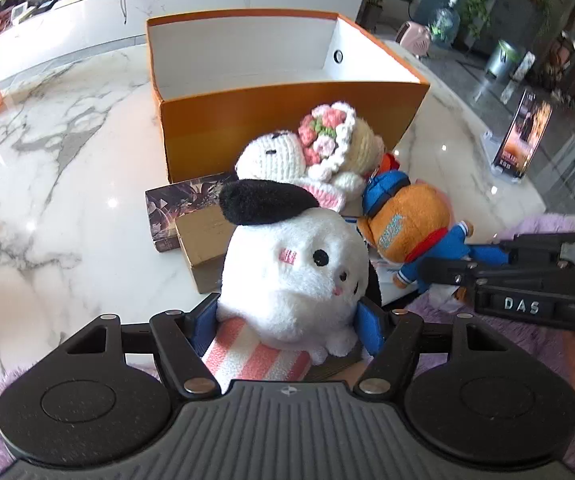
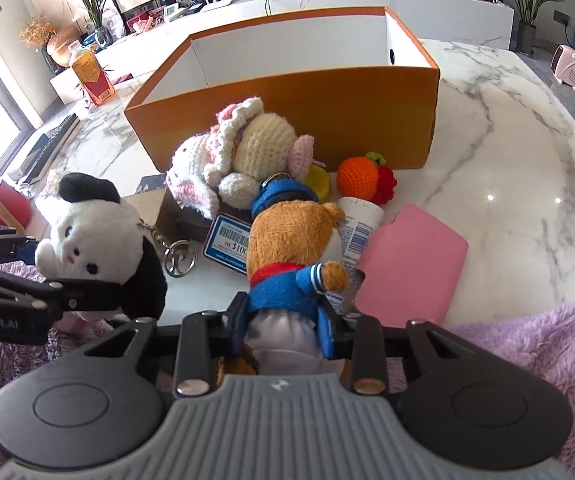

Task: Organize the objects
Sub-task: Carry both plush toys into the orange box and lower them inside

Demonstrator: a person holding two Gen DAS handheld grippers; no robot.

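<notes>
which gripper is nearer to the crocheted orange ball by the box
Right. The right gripper, jaws closed on the bear plush in the blue jacket, sits just in front of the crocheted orange ball. The left gripper, holding the white dog plush, is farther off to the left.

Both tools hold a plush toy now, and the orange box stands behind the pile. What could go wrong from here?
1. The white plush dog carries a keyring that hangs near the clutter; it may snag when lifted.
2. The right tool grips the bear low at its body, so its heavy head may tip out.
3. The crochet doll leans against the orange box; a toy carried low could knock it.
</notes>
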